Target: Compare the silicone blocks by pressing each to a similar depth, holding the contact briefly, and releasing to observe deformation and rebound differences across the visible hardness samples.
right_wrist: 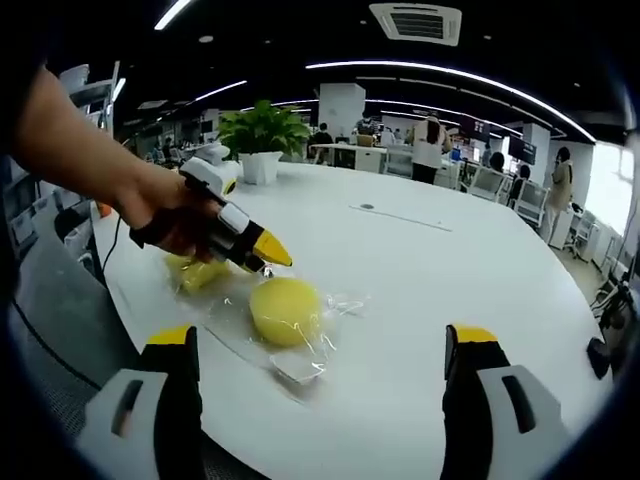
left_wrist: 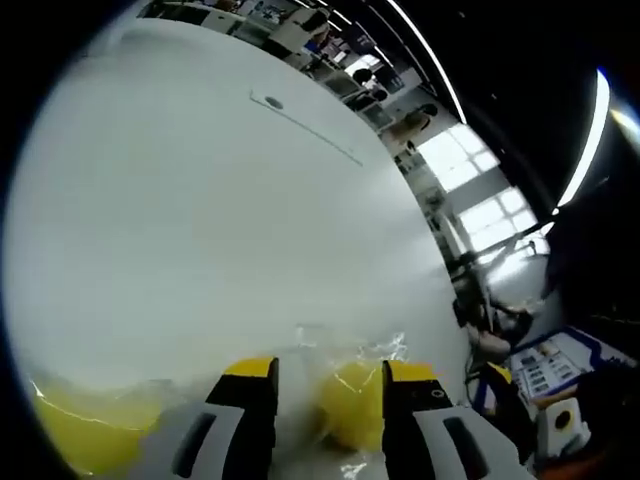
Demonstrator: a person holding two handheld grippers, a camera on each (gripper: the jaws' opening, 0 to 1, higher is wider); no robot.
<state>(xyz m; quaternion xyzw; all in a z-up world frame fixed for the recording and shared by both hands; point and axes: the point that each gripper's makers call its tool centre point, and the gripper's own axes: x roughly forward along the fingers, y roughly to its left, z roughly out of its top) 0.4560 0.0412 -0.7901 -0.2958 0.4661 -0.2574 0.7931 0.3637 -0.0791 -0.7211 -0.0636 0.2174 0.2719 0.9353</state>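
1. Yellow silicone is what I'm poking at. One round yellow block [right_wrist: 284, 310] lies near my edge of the white desk [right_wrist: 430, 290], and a second yellow block [right_wrist: 197, 272] lies just beside it, partly behind my left hand [right_wrist: 165, 215]. Both are in clear plastic bags [right_wrist: 300, 365], probably so they stay clean and don't stick to the desk.

2. My left hand-held gripper [right_wrist: 268, 253] comes in tilted, its yellow tips right at the upper edge of the round block, near the gap between the two. I can't tell whether it's actually touching or just above. In the left gripper view its jaws stand a little apart with crinkled plastic and a yellow block [left_wrist: 345, 405] between them, and another yellow block [left_wrist: 85, 430] off to the side. I'd call it partly spread and not pinching anything, though the fisheye makes that hard to read.

3. My right hand-held gripper [right_wrist: 325, 350] hangs back on the near side with its jaws spread wide and nothing between them. I think that gives a clear look at how the block dents and springs back.

4. My guess is I'm lining up a press. The loose bag could slide or bunch under the tips, so pushing straight down matters.
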